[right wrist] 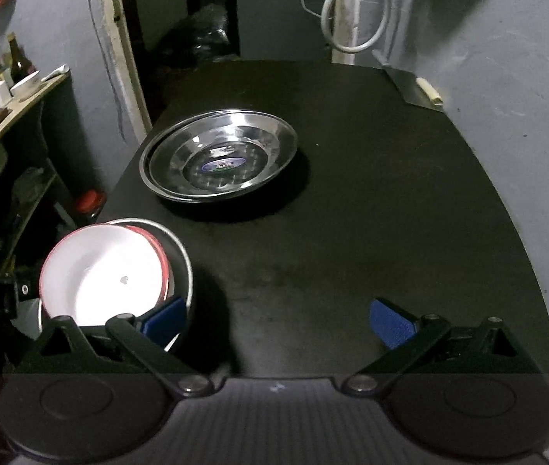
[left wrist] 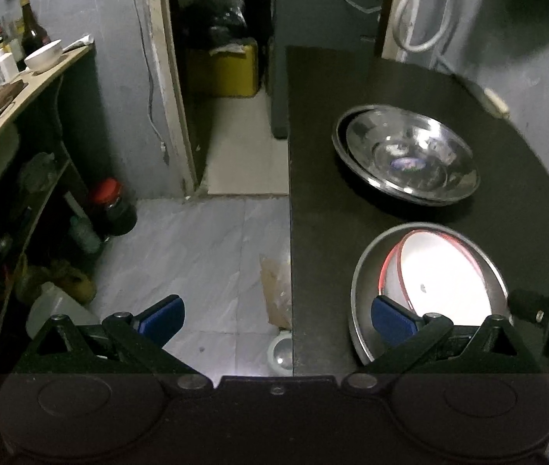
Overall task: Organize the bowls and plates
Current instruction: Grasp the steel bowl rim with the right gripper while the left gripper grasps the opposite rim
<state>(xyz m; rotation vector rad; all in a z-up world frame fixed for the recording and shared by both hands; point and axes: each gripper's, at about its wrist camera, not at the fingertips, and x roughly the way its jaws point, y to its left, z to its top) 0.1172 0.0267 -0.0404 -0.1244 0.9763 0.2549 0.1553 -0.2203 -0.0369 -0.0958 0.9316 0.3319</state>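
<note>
A black bench (right wrist: 352, 201) stands against a grey wall in a dim room with pale floor tiles (left wrist: 197, 255). Both the left hand-held gripper (left wrist: 276, 319) and the right hand-held gripper (right wrist: 276, 319) are spread apart, empty. At the bench's near left edge a white red-rimmed bowl (right wrist: 104, 271) sits inside a steel bowl (right wrist: 183, 259); farther along that edge lie stacked steel plates (right wrist: 218, 155).

My left gripper (left wrist: 277, 316) was matte black plastic, its two fingers tipped with blue ribbed pads (left wrist: 392, 319). Angled link arms with triangular cut-outs ran back from the pads, joined by round silver pivot pins (left wrist: 192, 381). The body carried two shallow round discs and a small screw at the centre. My right gripper (right wrist: 277, 319) matched it: the same blue pads (right wrist: 391, 323), black links and silver pins, with a ribbed grey housing behind.
</note>
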